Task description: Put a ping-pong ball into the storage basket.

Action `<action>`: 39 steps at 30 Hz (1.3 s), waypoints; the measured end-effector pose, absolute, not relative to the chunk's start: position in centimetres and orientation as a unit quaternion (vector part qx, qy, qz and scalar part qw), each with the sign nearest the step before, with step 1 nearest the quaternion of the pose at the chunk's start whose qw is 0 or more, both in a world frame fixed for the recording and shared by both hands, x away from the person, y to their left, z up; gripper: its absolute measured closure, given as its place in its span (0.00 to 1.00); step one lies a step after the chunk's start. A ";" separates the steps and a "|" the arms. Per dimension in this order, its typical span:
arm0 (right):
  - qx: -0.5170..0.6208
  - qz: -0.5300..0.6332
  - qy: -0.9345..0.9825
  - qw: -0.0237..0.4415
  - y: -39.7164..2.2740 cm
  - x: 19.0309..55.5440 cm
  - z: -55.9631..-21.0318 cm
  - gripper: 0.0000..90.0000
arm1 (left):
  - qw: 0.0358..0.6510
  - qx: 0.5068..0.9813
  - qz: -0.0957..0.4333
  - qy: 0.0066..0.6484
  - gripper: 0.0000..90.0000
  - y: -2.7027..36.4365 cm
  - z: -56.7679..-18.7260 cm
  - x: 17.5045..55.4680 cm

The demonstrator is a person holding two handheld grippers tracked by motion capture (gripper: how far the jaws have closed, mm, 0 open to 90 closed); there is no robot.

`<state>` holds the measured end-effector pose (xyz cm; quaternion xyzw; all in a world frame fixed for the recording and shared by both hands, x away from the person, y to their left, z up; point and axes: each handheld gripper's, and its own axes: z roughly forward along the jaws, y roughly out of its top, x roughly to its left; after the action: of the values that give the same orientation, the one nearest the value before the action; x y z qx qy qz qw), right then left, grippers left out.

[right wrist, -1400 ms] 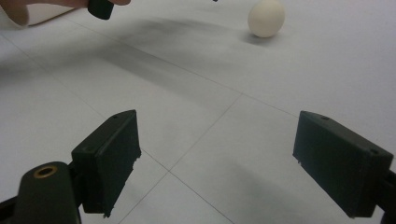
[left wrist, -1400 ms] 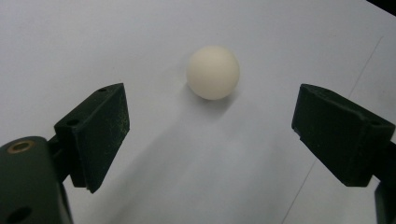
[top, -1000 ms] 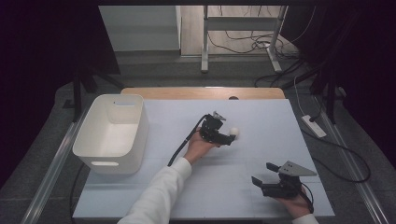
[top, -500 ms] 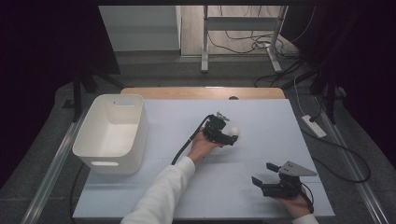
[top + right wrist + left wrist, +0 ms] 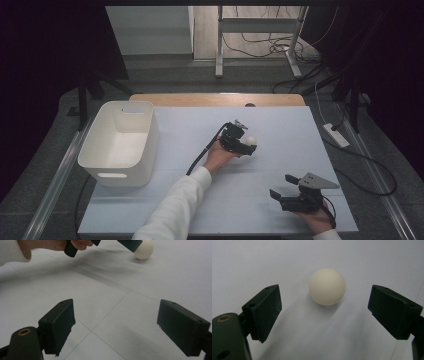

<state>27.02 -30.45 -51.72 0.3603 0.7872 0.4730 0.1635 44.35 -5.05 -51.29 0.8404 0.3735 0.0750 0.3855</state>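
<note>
Left gripper (image 5: 247,145) has moved right up to the white ball (image 5: 250,140) at mid-table; jaws spread wide, the ball just ahead between them, ready for closing.

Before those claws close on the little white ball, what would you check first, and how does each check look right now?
1. Left gripper open wide: ok.
2. Ball lies between its jaws, touching neither: ok, though slightly beyond the fingertips.
3. Ball resting on the table, nothing beside it: ok.
4. Right gripper open, well away from the ball: ok.
5. White bin upright, nothing seen inside: ok.
6. Ball perfectly still: cannot tell.
</note>
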 end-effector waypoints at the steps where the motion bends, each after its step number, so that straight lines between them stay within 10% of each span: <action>1: 0.361 0.473 0.787 0.163 -30.5 27.0 -51.7 0.16 | 0.385 0.840 0.075 0.374 0.14 -5.1 -51.3 44.4; 26: 0.365 0.474 0.784 0.164 -30.6 27.1 -51.7 0.16 | 0.378 0.845 0.074 0.371 0.15 -6.4 -51.5 46.1; 39: 0.365 0.475 0.783 0.165 -30.7 27.2 -51.7 0.16 | 0.367 0.854 0.067 0.364 0.35 -6.5 -52.0 46.5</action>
<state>27.16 -30.67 -51.72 0.3655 0.7834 0.4750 0.1645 46.47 -6.54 -52.04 0.8535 0.3638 0.0666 0.3670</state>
